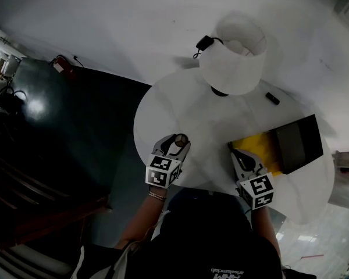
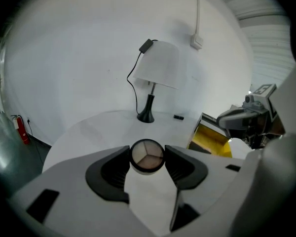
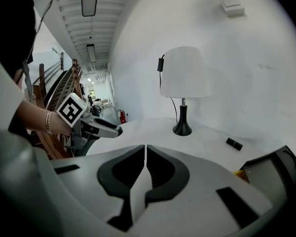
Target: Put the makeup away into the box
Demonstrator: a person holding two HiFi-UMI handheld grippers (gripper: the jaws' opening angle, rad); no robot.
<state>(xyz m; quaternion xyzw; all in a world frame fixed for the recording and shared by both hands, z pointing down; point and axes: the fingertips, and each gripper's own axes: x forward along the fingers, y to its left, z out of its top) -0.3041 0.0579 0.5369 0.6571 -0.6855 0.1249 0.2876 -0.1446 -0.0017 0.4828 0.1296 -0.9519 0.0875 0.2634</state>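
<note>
Round makeup compact [image 2: 147, 156], three shades showing under its clear face – pinched edge to edge between the two dark pads of your left gripper [image 1: 174, 143], which presses on it from both sides. In the head view the compact sits over the near left part of the round white table [image 1: 163, 112].

The box [image 1: 257, 146] lies on the table to the right of the compact, well apart from it: yellow inside, its dark lid [image 1: 298, 143] swung open on the side away from your left gripper. In the left gripper view the yellow interior shows just right of the held compact, with your other tool in front of it.

Your right gripper [image 3: 145, 149] has its jaws pressed together with nothing between them – only a thin slit shows between the pads. In the head view its tips lie close to the box's near yellow edge; whether they touch it cannot be told.

Farther back, a lamp [image 1: 232, 63] with a white shade and a black foot stands at the table's far side, its cord running down behind. A small dark stick-shaped item [image 1: 272, 98] lies on the table between the lamp and the box lid, touching neither. A bracelet [image 1: 157, 196] circles your left wrist
</note>
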